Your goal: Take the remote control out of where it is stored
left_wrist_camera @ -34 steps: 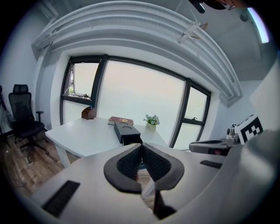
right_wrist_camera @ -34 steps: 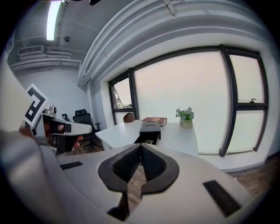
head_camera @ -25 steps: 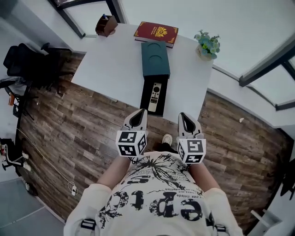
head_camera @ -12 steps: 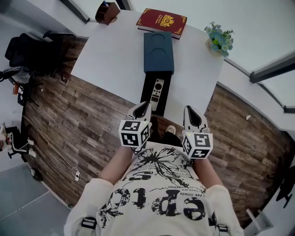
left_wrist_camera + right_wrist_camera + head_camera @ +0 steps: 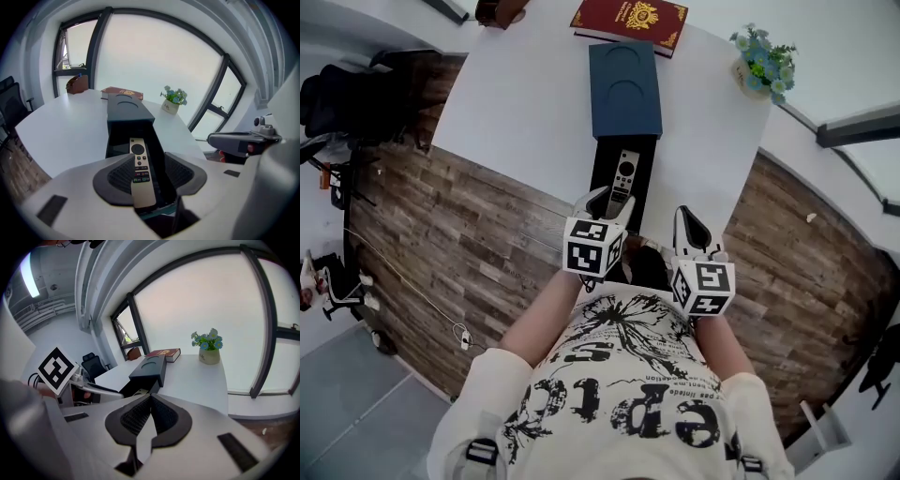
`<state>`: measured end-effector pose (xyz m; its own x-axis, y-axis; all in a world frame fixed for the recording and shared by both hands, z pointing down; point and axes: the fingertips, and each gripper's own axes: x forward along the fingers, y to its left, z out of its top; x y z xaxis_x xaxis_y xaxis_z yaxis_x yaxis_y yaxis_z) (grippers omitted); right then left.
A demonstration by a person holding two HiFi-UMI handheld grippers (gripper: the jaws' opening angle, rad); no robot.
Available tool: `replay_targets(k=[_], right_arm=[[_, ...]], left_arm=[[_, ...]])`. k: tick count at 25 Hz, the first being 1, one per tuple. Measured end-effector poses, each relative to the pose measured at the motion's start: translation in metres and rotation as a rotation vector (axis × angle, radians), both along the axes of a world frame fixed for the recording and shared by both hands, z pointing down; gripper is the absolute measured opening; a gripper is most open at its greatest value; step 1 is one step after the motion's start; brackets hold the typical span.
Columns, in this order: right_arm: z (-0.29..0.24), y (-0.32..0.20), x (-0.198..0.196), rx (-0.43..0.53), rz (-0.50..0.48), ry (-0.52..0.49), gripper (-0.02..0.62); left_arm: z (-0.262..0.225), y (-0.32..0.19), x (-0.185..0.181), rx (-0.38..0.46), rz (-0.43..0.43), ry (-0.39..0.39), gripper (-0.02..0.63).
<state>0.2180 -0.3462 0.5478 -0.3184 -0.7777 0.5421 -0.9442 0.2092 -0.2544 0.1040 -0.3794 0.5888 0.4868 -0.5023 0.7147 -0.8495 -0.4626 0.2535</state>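
A slim pale remote control point(image 5: 623, 176) point(image 5: 138, 168) lies in a black drawer tray point(image 5: 604, 169) pulled out of a dark teal box point(image 5: 625, 89) on the white table point(image 5: 525, 103). My left gripper point(image 5: 608, 201) point(image 5: 150, 172) is at the tray's near end, its jaws opening. The remote's near end lies between the pads point(image 5: 117, 174), and a gap shows on its right side. My right gripper point(image 5: 692, 225) point(image 5: 150, 417) hangs just off the table's near edge, right of the tray, shut with nothing in it.
A red book point(image 5: 628, 19) lies behind the box, with a small potted plant point(image 5: 761, 64) at the table's far right. A brown holder point(image 5: 497, 9) sits at the far left corner. Wooden floor point(image 5: 450, 244) and a dark chair point(image 5: 347, 94) are to the left.
The left gripper has moved forward to the tray's near end and its jaws have parted around the remote. The view has closed in on the table. The right gripper stays shut.
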Motion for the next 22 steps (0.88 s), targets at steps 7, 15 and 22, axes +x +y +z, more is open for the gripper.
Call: replay_targets(k=[7, 15, 22], right_arm=[[0.017, -0.015, -0.001, -0.039, -0.021, 0.007, 0.003], [0.028, -0.024, -0.002, -0.065, -0.028, -0.016, 0.003], [0.033, -0.028, 0.0, -0.073, -0.023, -0.034, 0.003]], left_arm=[[0.037, -0.016, 0.0, -0.1, -0.035, -0.057, 0.252], [0.056, -0.025, 0.006, -0.166, -0.009, -0.13, 0.281], [0.075, -0.034, 0.006, -0.209, -0.003, -0.225, 0.279]])
